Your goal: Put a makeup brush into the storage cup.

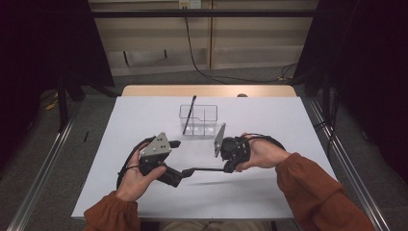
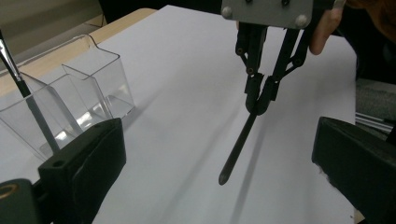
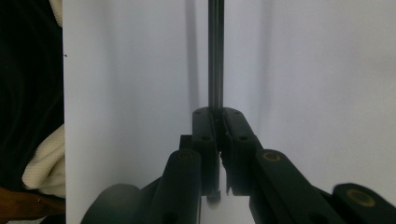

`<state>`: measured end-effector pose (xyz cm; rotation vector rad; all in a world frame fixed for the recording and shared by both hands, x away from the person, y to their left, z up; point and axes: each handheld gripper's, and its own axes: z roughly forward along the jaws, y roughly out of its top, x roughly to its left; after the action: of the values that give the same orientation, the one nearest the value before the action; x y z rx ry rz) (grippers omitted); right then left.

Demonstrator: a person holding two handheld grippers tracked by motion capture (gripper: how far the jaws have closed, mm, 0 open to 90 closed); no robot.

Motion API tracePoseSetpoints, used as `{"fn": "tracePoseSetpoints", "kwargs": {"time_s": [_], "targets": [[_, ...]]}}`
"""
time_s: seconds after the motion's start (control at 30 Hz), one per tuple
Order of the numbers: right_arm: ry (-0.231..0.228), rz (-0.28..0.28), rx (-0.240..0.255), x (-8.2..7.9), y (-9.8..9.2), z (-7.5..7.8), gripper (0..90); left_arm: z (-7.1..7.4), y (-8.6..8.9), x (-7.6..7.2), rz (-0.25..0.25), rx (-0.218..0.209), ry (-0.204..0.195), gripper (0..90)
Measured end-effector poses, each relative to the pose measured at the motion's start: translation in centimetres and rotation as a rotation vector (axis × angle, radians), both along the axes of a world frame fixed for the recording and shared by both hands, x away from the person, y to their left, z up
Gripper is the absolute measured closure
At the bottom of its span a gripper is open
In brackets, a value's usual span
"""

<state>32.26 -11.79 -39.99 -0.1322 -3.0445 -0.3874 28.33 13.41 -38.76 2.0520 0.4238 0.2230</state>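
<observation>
Left gripper point(image 1: 174, 143) sits low near the table's front, jaws wide apart, nothing between them. Just beyond it, clear plastic organizer point(image 1: 198, 120), thin-walled and compartmented, one dark pen point(image 1: 189, 114) leaning in it. Right gripper point(image 2: 259, 100) is clamped on a slim black pen point(image 2: 237, 149), smooth and round, held level above the white table point(image 1: 269, 192). Likely next: tilt tip down over an open compartment, lower, then release.
</observation>
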Motion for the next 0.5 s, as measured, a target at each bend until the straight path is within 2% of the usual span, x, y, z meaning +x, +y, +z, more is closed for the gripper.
{"fn": "tracePoseSetpoints", "kwargs": {"time_s": [0.17,0.33,0.4,0.5], "targets": [[0.003,0.008,-0.007,0.0,0.1,-0.1,84.3,-0.3,-0.7,0.3,-0.026,0.052,0.021,2.7],[0.008,0.01,-0.007,0.0,0.3,-0.1,84.3,-0.2,-1.5,0.8,-0.056,0.104,0.017,3.1],[0.008,0.01,-0.014,0.0,0.4,-0.1,84.3,-0.3,-1.9,1.1,-0.083,0.115,0.046,2.9],[0.009,0.017,-0.016,0.0,0.5,-0.1,84.3,-0.6,-2.3,1.2,-0.108,0.154,0.069,3.0]]}}
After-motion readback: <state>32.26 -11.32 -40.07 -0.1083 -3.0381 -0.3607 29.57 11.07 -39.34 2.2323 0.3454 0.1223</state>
